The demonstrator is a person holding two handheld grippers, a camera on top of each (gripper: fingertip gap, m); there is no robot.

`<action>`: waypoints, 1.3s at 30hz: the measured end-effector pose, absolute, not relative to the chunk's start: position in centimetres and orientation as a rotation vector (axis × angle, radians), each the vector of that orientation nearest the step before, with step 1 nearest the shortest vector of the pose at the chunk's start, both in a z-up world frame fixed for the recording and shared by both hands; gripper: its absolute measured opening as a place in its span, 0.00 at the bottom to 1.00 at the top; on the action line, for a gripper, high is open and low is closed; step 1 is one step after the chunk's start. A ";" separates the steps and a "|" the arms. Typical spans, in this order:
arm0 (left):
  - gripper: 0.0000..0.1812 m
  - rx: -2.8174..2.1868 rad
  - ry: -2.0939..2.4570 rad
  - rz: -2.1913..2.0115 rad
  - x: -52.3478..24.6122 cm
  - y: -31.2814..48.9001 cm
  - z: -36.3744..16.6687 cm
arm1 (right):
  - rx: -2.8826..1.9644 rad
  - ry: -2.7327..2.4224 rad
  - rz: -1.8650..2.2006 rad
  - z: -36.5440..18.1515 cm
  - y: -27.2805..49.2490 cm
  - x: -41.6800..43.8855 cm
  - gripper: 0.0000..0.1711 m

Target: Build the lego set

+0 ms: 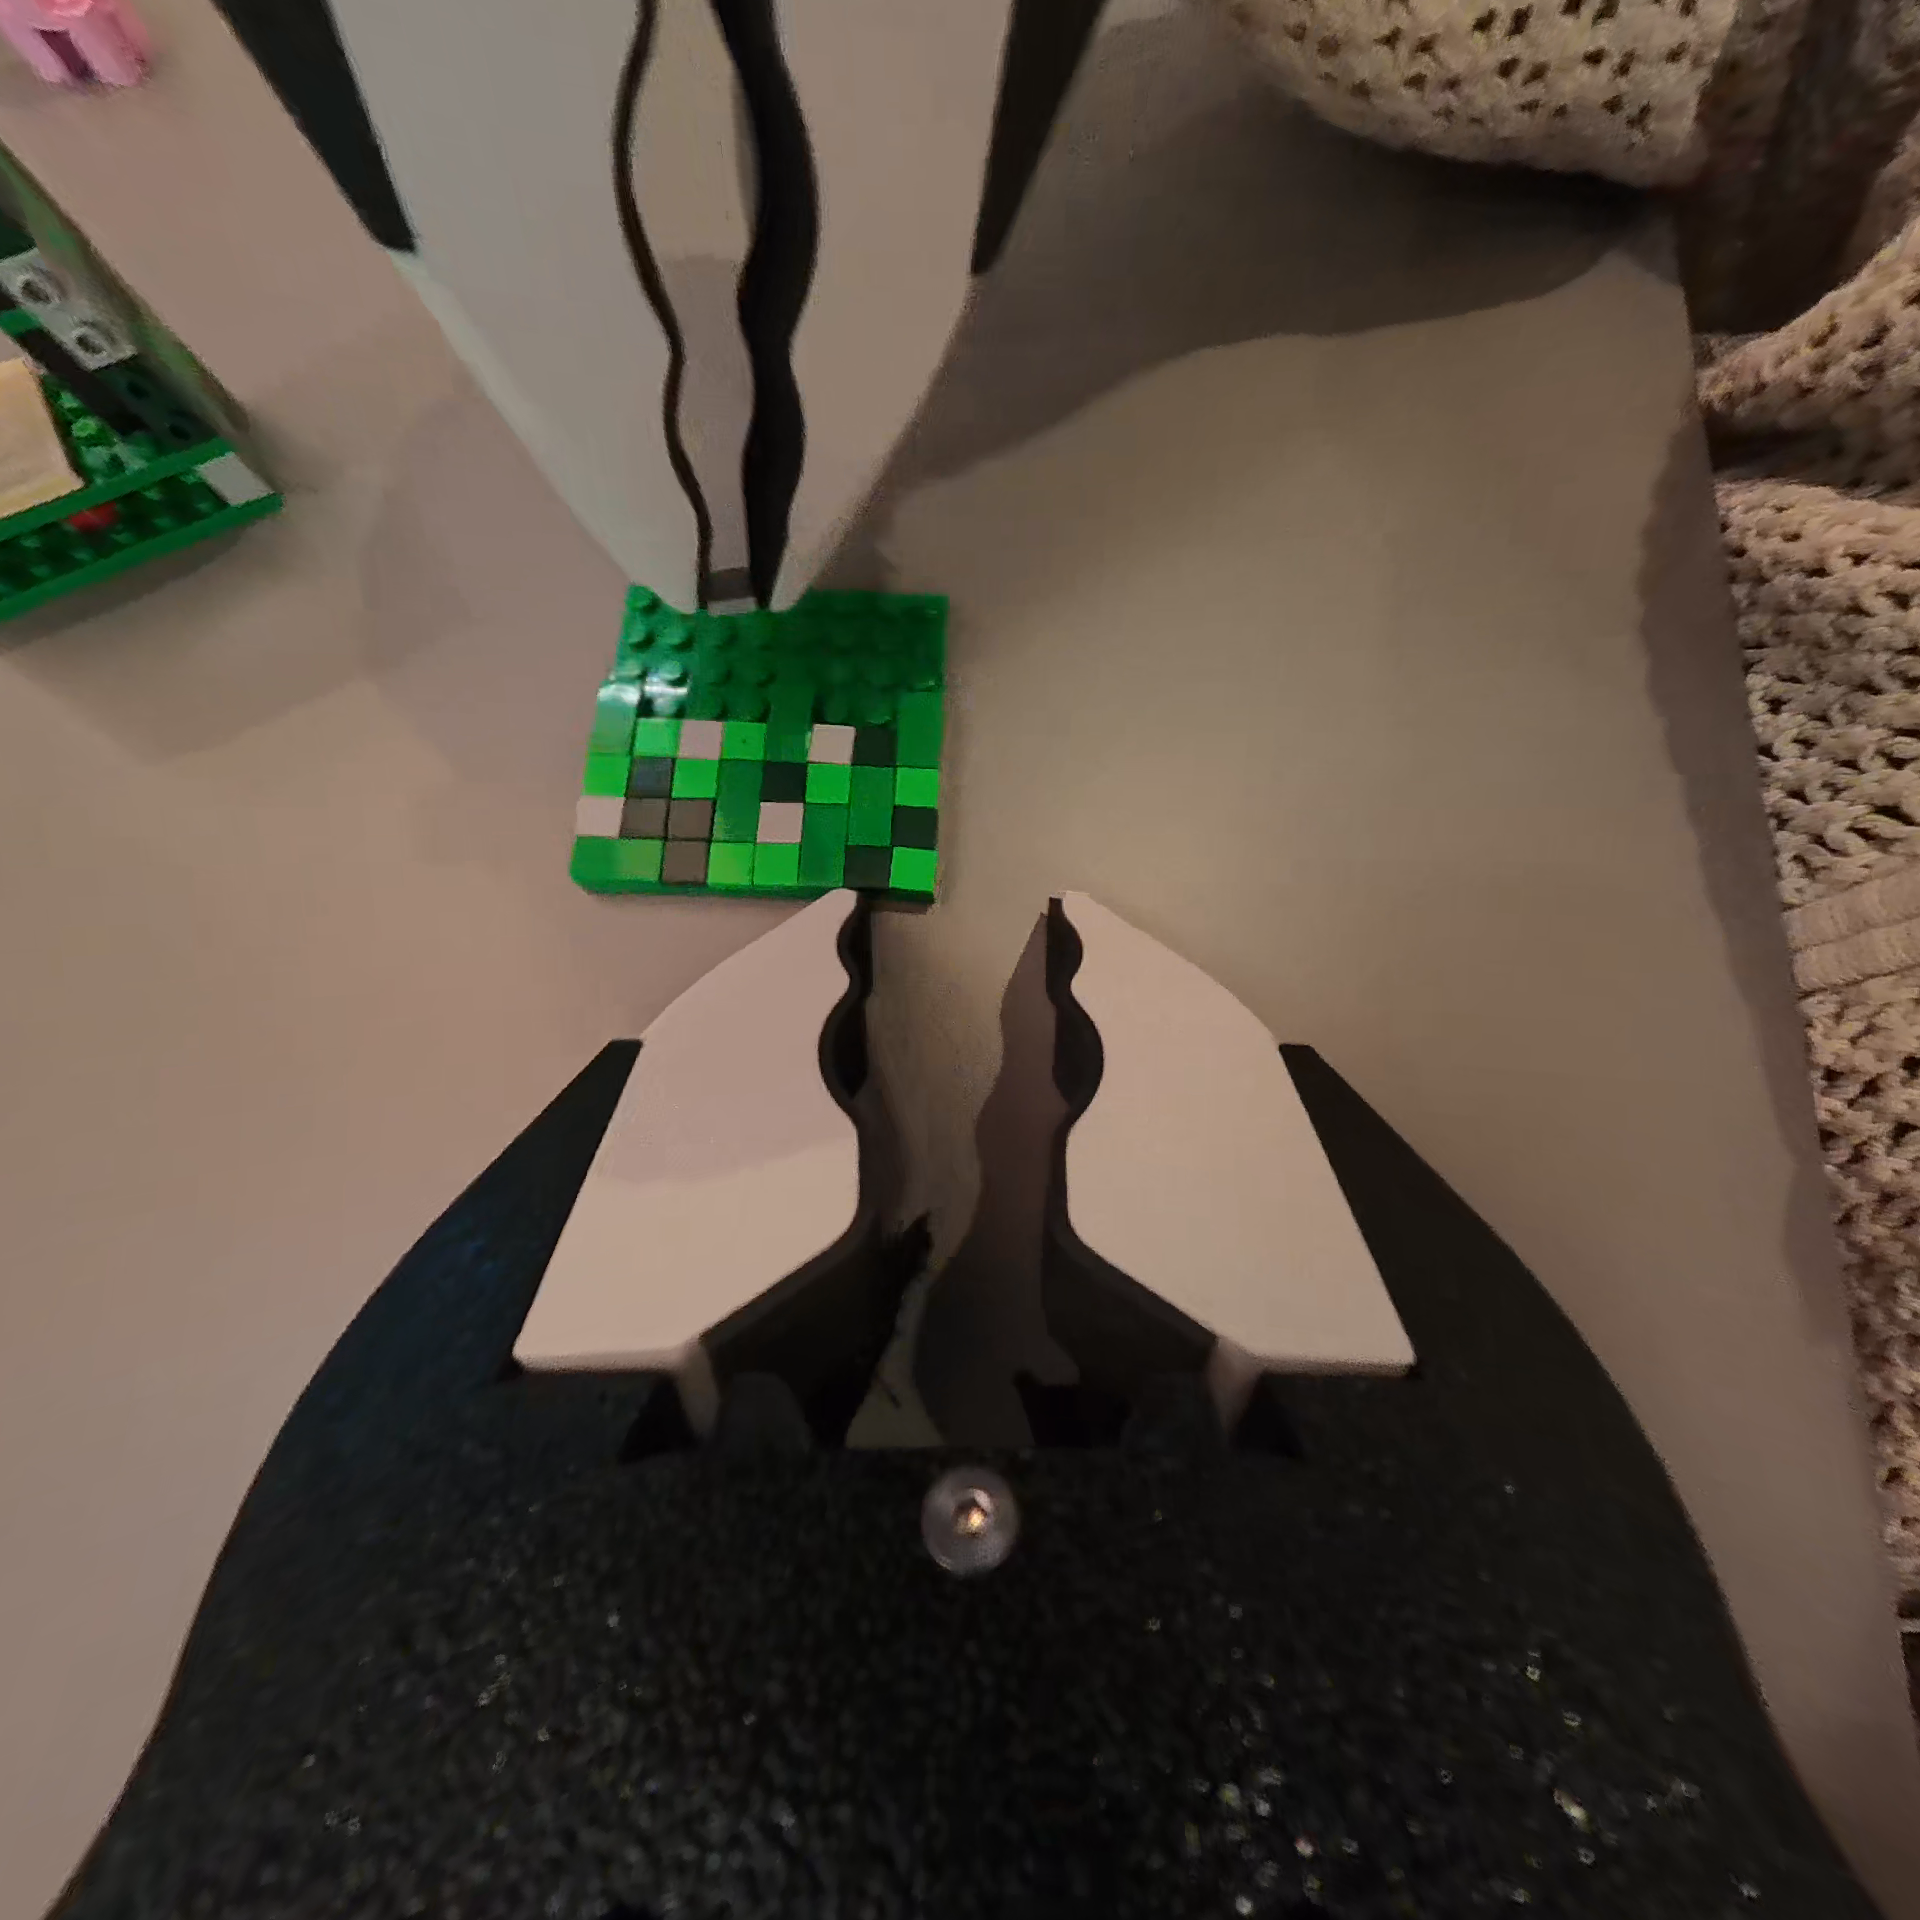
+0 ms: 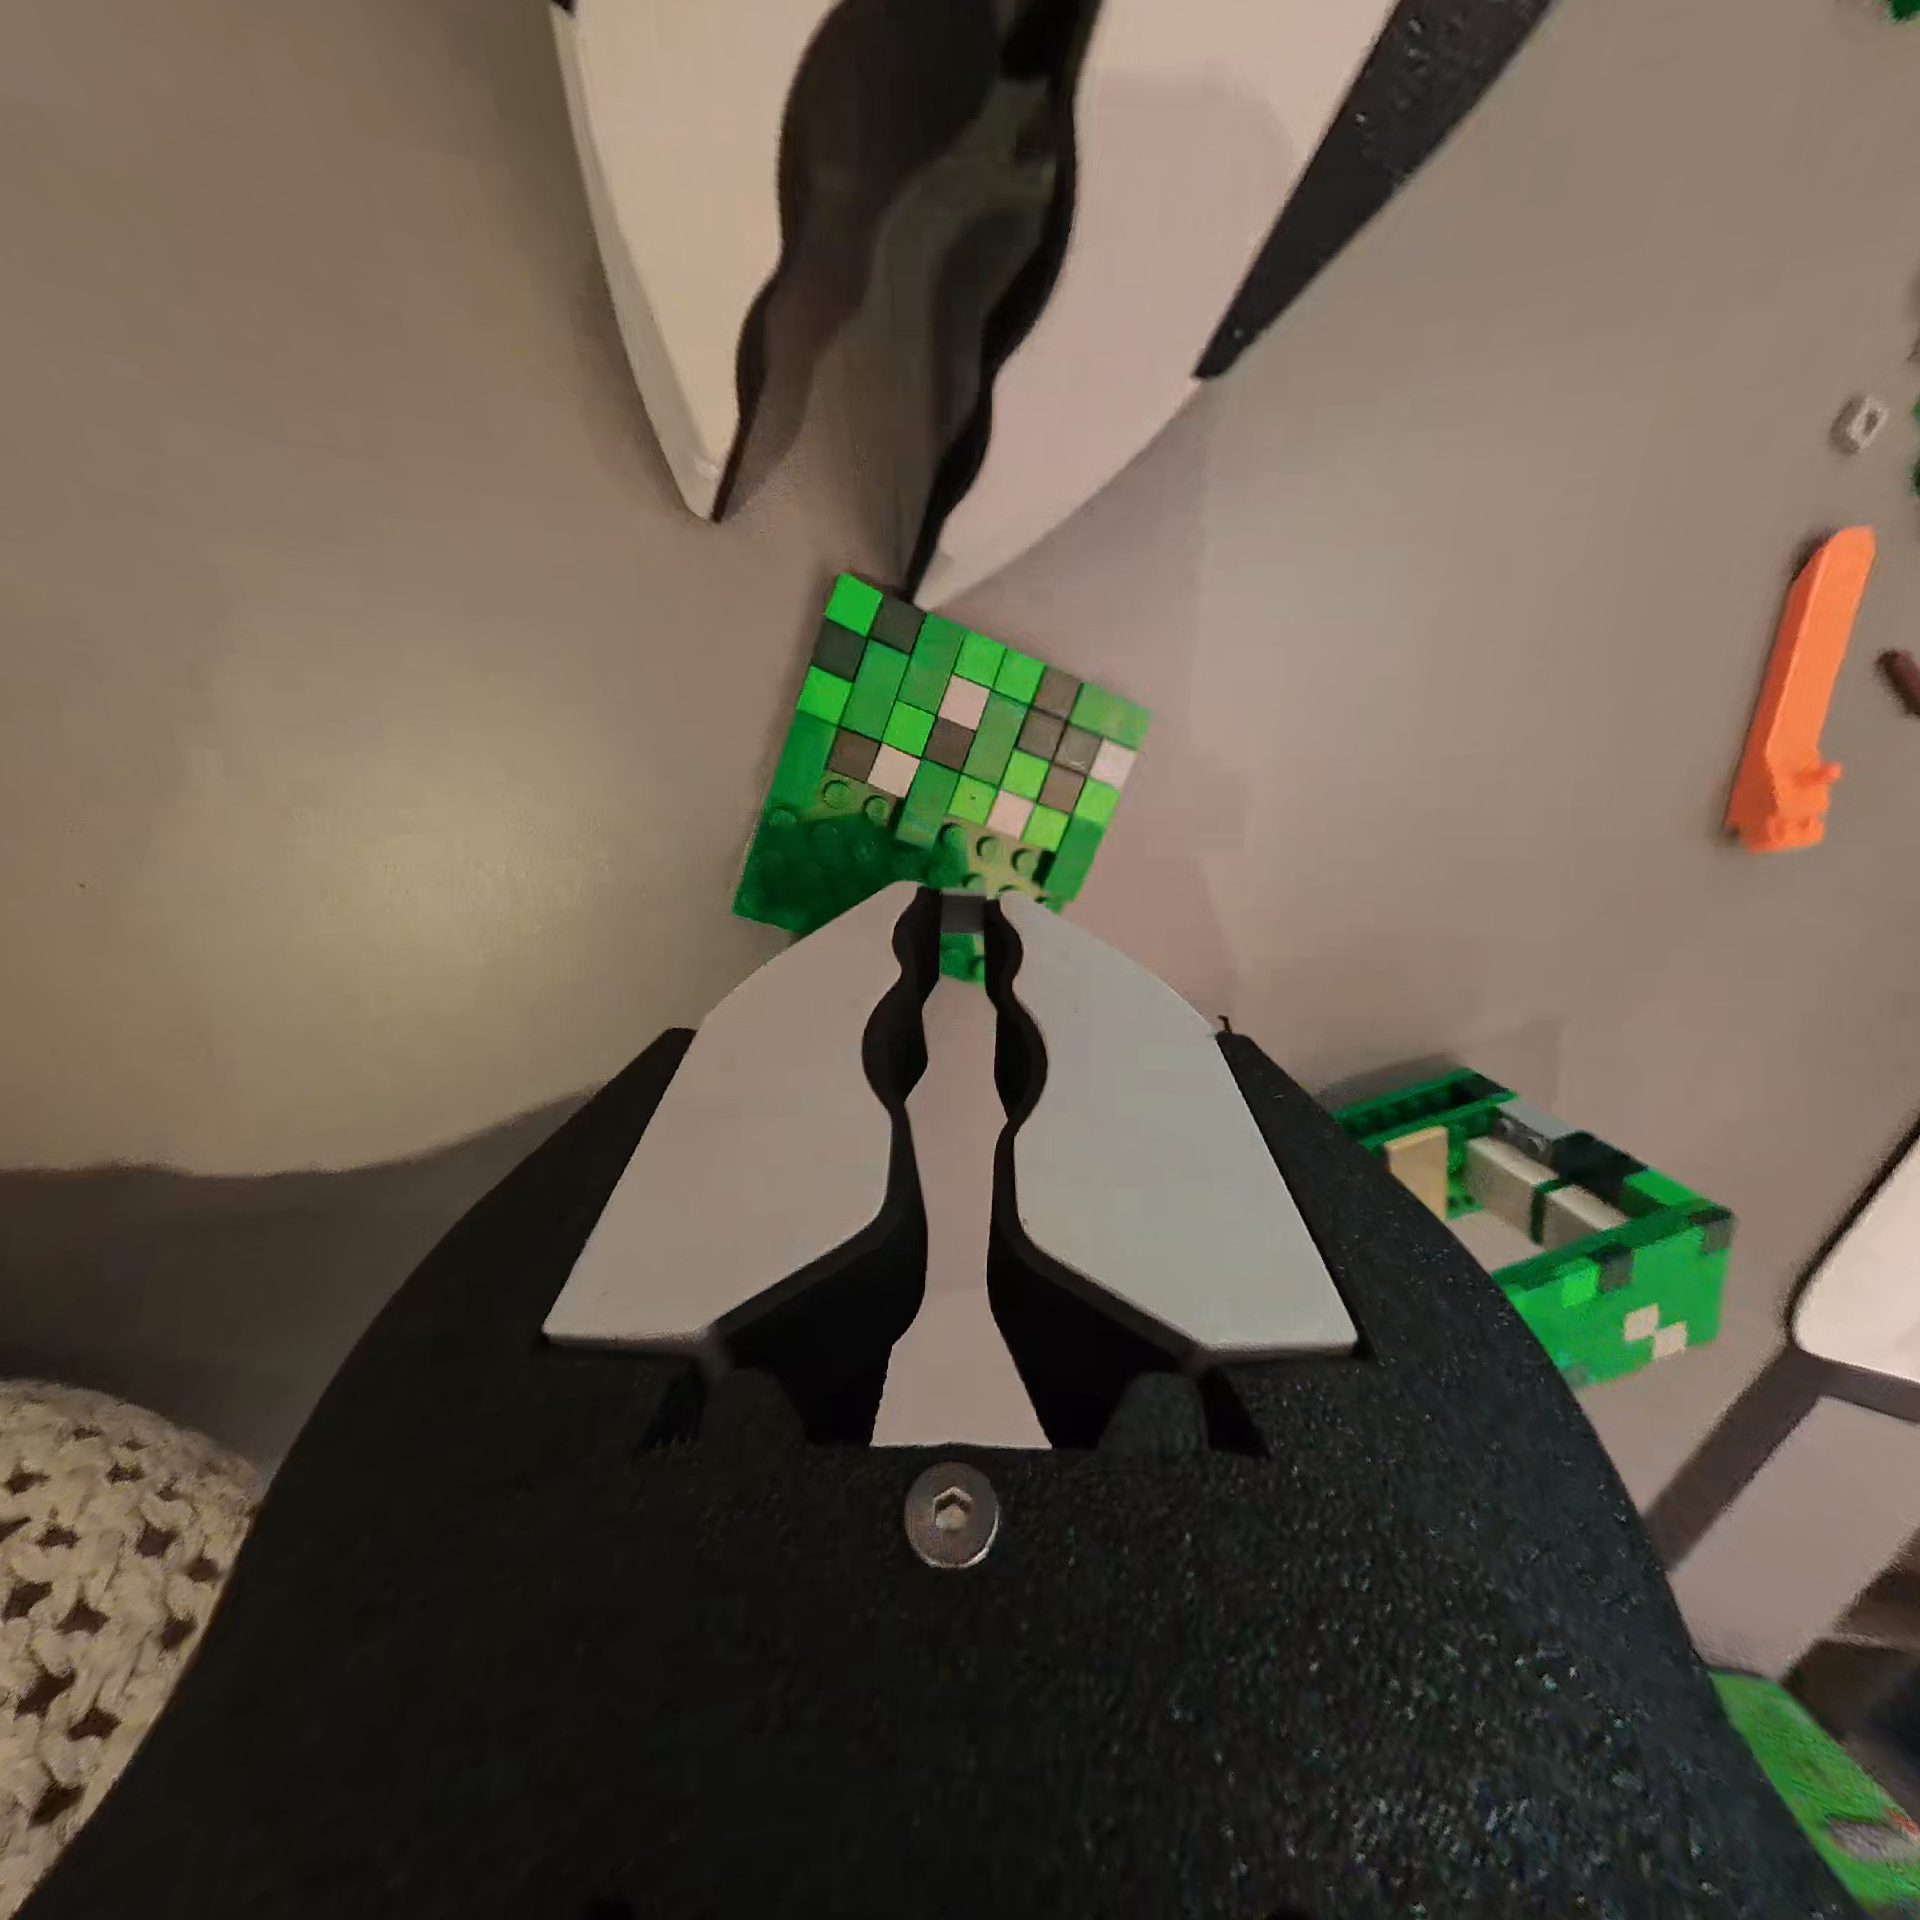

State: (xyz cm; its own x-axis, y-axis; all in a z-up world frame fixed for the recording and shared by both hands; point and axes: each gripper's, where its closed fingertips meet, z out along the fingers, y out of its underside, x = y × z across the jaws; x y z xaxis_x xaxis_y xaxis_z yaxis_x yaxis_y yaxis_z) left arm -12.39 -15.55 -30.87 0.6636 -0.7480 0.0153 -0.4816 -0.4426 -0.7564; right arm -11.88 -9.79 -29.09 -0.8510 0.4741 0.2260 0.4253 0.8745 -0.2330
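Observation:
A square green plate point(image 1: 758, 748) lies on the beige table, its near rows covered with green, grey and white tiles and its far rows showing bare studs. It also shows in the right wrist view point(image 2: 935, 748). My right gripper point(image 2: 956, 909) is shut on a small grey tile point(image 2: 961, 916) and holds it at the studded edge of the plate. In the left wrist view it comes in from the top with the tile point(image 1: 727, 601). My left gripper point(image 1: 956, 914) is open and empty at the plate's tiled edge, with one fingertip point(image 1: 847, 914) close to the corner.
A partly built green box model point(image 2: 1538, 1216) stands to the side, also in the left wrist view point(image 1: 104, 468). An orange brick separator point(image 2: 1797, 707) and small loose parts point(image 2: 1860, 421) lie beyond. A knitted blanket point(image 1: 1818, 727) borders the table edge. A pink piece point(image 1: 73, 42) sits far off. The left gripper's tips are roughly 6 cm from the right gripper's. From either gripper's tips it is about 20 cm to the orange brick separator point(image 2: 1797, 707).

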 end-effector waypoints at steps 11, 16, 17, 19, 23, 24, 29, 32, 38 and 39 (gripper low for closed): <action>0.15 -2.066 0.951 -0.285 -12.1 -14.1 -30.6 | -0.717 -2.867 0.396 -30.2 -11.6 -9.8 0.05; 0.14 -2.011 0.984 -0.233 -11.8 -14.1 -30.3 | -0.710 -2.845 0.347 -30.2 -11.4 -9.7 0.05; 0.14 -2.000 0.985 -0.229 -11.8 -14.0 -30.2 | -0.709 -2.841 0.332 -30.2 -11.3 -9.6 0.05; 0.14 -1.981 0.999 -0.230 -11.5 -14.1 -30.1 | -0.704 -2.841 0.311 -30.3 -11.2 -9.5 0.05; 0.14 -1.969 1.038 -0.210 -11.1 -14.2 -30.3 | -0.707 -2.857 0.310 -30.5 -11.3 -9.2 0.05; 0.14 -1.967 1.040 -0.208 -11.0 -14.2 -30.3 | -0.708 -2.860 0.304 -30.6 -11.3 -9.2 0.05; 0.13 -1.966 1.048 -0.212 -10.9 -14.2 -30.3 | -0.724 -2.859 0.293 -30.8 -11.4 -9.3 0.05; 0.13 -1.958 1.054 -0.206 -10.8 -14.3 -30.3 | -0.743 -2.838 0.288 -30.7 -11.3 -9.5 0.07; 0.13 -1.933 1.054 -0.184 -10.7 -14.2 -30.1 | -0.749 -2.707 0.435 -29.1 -11.5 -9.0 0.12; 0.14 -1.930 1.051 -0.179 -10.7 -14.2 -30.0 | -0.741 -2.668 0.476 -28.9 -11.6 -8.8 0.12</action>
